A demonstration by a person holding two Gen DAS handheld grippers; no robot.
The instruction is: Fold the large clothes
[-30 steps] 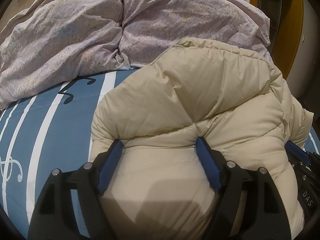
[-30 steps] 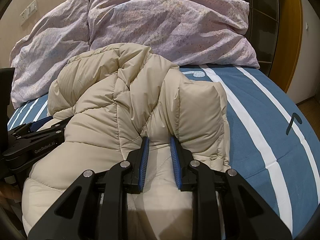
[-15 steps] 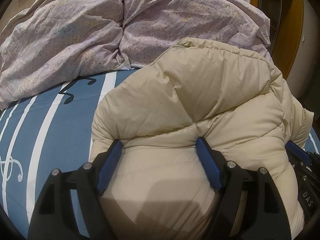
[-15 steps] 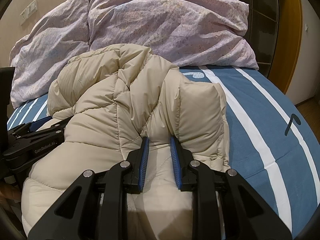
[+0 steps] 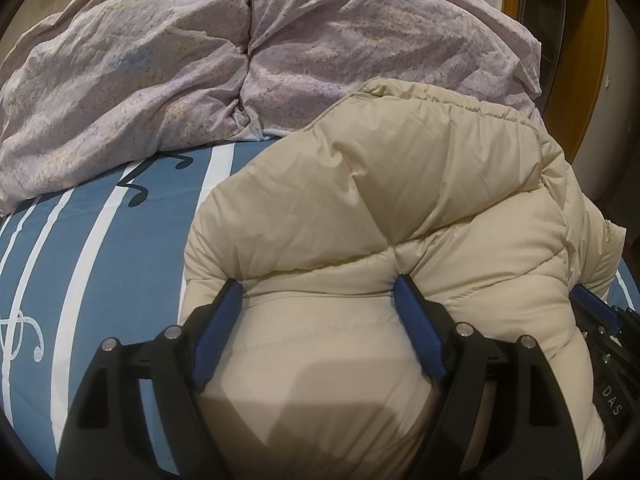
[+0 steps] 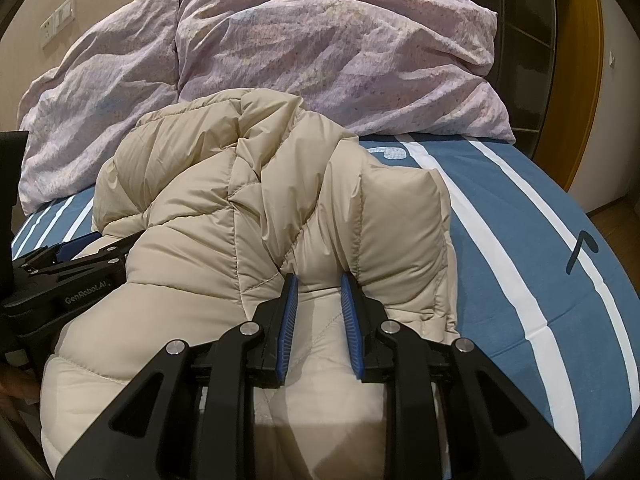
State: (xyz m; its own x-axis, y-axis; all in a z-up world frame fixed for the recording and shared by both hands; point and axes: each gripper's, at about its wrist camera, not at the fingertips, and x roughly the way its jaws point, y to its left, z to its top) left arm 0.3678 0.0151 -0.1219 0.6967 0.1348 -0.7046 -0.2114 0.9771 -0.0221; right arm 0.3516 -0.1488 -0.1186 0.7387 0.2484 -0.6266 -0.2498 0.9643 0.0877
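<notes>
1. Puffer jacket [image 5: 400,208], cream and quilted, lies bunched in a thick mound on the bed [image 5: 120,264], on the near part of the blue sheet with white stripes.
2. Its far edge reaches close to the two lilac pillows [image 5: 200,60] that lean side by side at the head of the bed.
3. Left tool [image 5: 318,294] has its blue pads spread wide, and a fat roll of the jacket fills the whole gap between them; both pads press into the padding, so it pinches a broad fold near the jacket's left side.
4. Right tool [image 6: 318,284] has its pads drawn close together, clamping a narrow ridge of the jacket [image 6: 224,216] near the garment's right edge.
5. In the right wrist view, the left tool [image 6: 76,256] shows at the left, lying against the jacket's side, with printed lettering on its black body.
6. In the left wrist view, part of the right tool [image 5: 596,312] shows at the far right, tucked against the jacket.
7. Bare sheet lies open to the left of the jacket in the left view and to the right of it in the right view.
8. A wooden door frame [image 6: 580,80] stands beyond the bed on the right, and a wall plate with switches [image 6: 58,22] sits on the wall at far left.
</notes>
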